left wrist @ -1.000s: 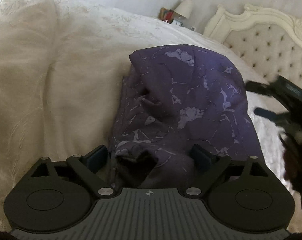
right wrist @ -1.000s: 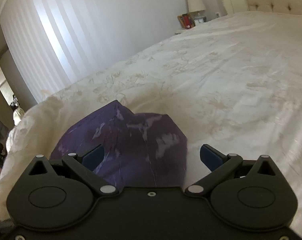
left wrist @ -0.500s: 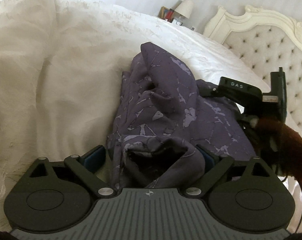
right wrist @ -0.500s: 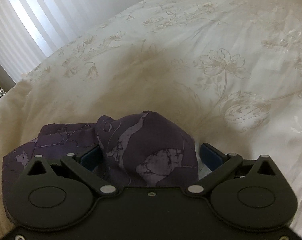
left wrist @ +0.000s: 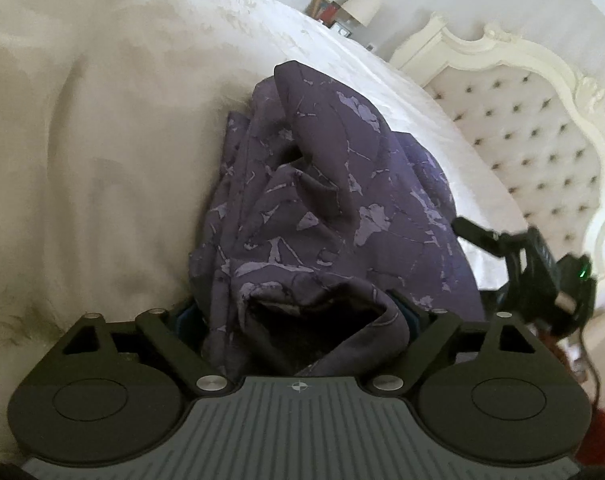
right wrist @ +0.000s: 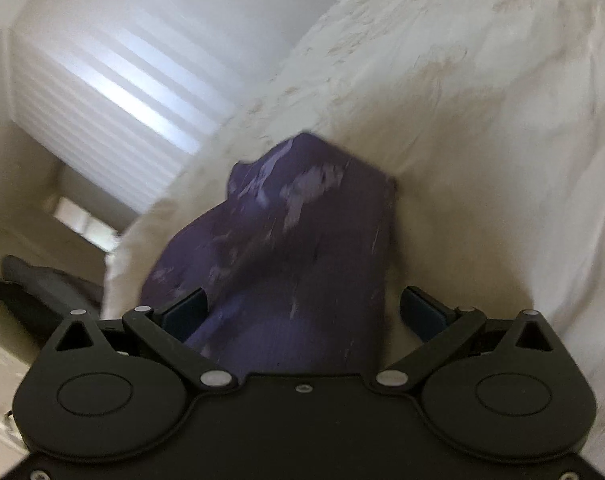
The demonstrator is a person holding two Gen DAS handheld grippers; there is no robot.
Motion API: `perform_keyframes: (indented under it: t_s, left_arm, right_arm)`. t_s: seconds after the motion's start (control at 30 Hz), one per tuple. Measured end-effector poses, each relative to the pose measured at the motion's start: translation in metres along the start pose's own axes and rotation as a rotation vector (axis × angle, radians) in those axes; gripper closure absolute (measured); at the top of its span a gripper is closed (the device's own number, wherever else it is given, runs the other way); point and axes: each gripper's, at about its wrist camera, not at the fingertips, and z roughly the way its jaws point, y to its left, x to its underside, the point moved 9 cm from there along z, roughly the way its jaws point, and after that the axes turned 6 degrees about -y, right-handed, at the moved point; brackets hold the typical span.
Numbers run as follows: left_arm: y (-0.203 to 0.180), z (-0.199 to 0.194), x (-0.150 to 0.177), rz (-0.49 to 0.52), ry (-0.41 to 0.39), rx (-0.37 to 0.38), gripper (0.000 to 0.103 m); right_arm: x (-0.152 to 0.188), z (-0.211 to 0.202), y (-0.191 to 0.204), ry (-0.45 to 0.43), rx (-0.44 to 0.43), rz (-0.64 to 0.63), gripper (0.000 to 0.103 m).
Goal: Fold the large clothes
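While the purple patterned garment lies bunched on the cream bedspread, a fold of it fills the left gripper, whose jaws are closing with pads mostly buried in cloth. Right gripper: jaws spread, cloth between them, right pad clear of it. No containers visible. Tufted headboard beyond.
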Motion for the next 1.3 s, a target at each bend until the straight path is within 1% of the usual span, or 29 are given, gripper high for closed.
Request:
perform_keyframes:
  t_s: [0.03, 0.07, 0.1, 0.17, 0.27, 0.37, 0.47, 0.57, 0.7, 0.8, 0.87, 0.9, 1.0, 1.03, 1.07, 1.17, 1.23, 1.3]
  left_arm:
    - [0.001, 0.000, 0.000, -0.012, 0.004, 0.008, 0.017]
    - [0.002, 0.001, 0.000, -0.022, 0.009, 0.017, 0.019]
    - [0.002, 0.001, 0.000, -0.030, 0.011, 0.023, 0.020]
    - [0.001, 0.002, 0.000, -0.055, 0.019, 0.043, 0.021]
    - [-0.008, 0.008, 0.003, -0.063, 0.041, 0.064, 0.021]
    - [-0.023, 0.021, 0.007, -0.053, 0.070, 0.078, 0.021]
    - [-0.043, 0.043, 0.014, -0.038, 0.110, 0.113, 0.021]
    - [-0.079, 0.071, 0.020, 0.010, 0.159, 0.164, 0.021]
    - [-0.138, 0.119, 0.027, 0.087, 0.225, 0.242, 0.021]
    - [-0.175, 0.155, 0.031, 0.099, 0.249, 0.288, 0.022]
    - [-0.193, 0.174, 0.037, 0.125, 0.256, 0.310, 0.022]
    - [-0.197, 0.181, 0.041, 0.138, 0.259, 0.310, 0.022]
    - [-0.189, 0.187, 0.048, 0.157, 0.243, 0.277, 0.021]
    - [-0.185, 0.184, 0.048, 0.164, 0.232, 0.278, 0.021]
    - [-0.181, 0.180, 0.048, 0.172, 0.222, 0.280, 0.021]
    - [-0.169, 0.163, 0.042, 0.192, 0.206, 0.269, 0.021]
    - [-0.167, 0.151, 0.037, 0.221, 0.193, 0.255, 0.021]
    - [-0.171, 0.140, 0.031, 0.274, 0.159, 0.232, 0.021]
  right_arm:
    - [0.004, 0.002, 0.001, 0.017, -0.023, -0.001, 0.006]
    - [0.008, 0.004, 0.003, 0.027, -0.044, -0.008, 0.016]
    - [0.009, 0.004, 0.004, 0.018, -0.040, -0.009, 0.017]
    - [0.008, 0.001, 0.004, 0.006, -0.043, -0.012, 0.027]
    - [0.002, -0.005, 0.008, 0.000, -0.040, -0.036, 0.032]
    - [-0.007, -0.015, 0.008, -0.009, -0.022, -0.068, 0.033]
    - [-0.025, -0.034, -0.004, -0.033, 0.015, -0.091, 0.033]
    - [-0.046, -0.062, -0.024, -0.066, 0.068, -0.106, 0.033]
    - [-0.079, -0.110, -0.055, -0.118, 0.172, -0.136, 0.033]
    - [-0.103, -0.142, -0.081, -0.177, 0.250, -0.131, 0.033]
    - [-0.116, -0.161, -0.099, -0.212, 0.299, -0.118, 0.032]
    - [-0.119, -0.166, -0.107, -0.221, 0.322, -0.111, 0.031]
    - [-0.117, -0.173, -0.136, -0.216, 0.440, -0.097, 0.020]
    - [-0.113, -0.174, -0.142, -0.218, 0.473, -0.097, 0.012]
    - [-0.110, -0.174, -0.147, -0.228, 0.487, -0.084, 0.006]
    - [-0.104, -0.178, -0.155, -0.277, 0.471, 0.009, 0.003]
    - [-0.103, -0.184, -0.151, -0.302, 0.487, 0.002, 0.002]
    - [-0.102, -0.190, -0.139, -0.328, 0.523, -0.027, 0.001]
